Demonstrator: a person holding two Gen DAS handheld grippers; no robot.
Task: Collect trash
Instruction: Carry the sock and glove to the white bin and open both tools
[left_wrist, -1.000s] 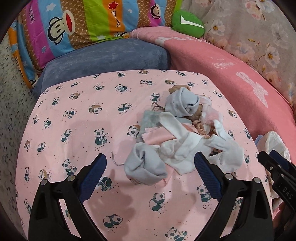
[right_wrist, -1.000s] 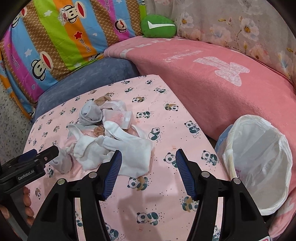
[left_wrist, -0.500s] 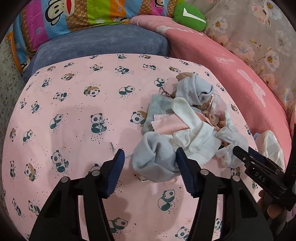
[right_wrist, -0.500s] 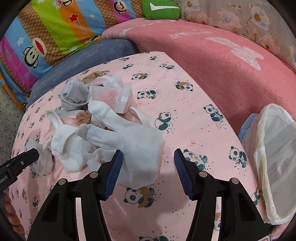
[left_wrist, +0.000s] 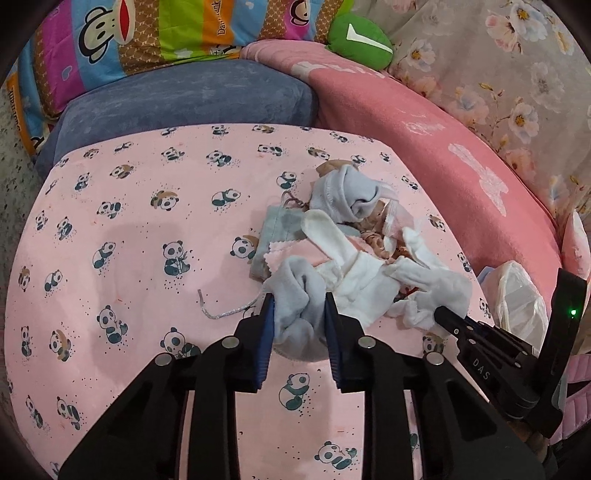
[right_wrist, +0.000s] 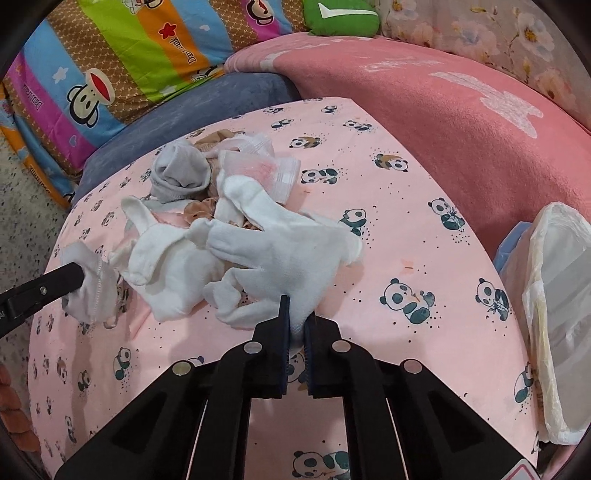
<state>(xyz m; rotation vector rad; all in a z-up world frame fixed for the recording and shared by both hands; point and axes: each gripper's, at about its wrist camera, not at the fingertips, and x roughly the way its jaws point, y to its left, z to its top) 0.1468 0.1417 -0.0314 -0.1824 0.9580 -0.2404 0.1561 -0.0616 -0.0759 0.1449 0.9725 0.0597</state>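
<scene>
A heap of cloth scraps lies on the pink panda-print table (left_wrist: 129, 258). My left gripper (left_wrist: 299, 308) is shut on a pale blue-grey cloth (left_wrist: 295, 299) at the heap's near left end; this cloth also shows in the right wrist view (right_wrist: 90, 284). My right gripper (right_wrist: 295, 314) is shut on the cuff of a white glove (right_wrist: 291, 254), which also shows in the left wrist view (left_wrist: 432, 288). A rolled grey sock (right_wrist: 181, 173), a white cloth (right_wrist: 166, 266) and a pink-and-white piece (right_wrist: 266, 170) lie in the heap.
A white trash bag (right_wrist: 554, 310) hangs open off the table's right edge; it also shows in the left wrist view (left_wrist: 517, 295). A silver thread (left_wrist: 221, 312) lies left of the heap. A pink blanket (right_wrist: 443, 122), blue cushion (left_wrist: 184, 99) and green toy (left_wrist: 360, 40) lie behind.
Both grippers moved in on the heap and closed: the left on the blue-grey cloth, the right on the white glove's cuff.
</scene>
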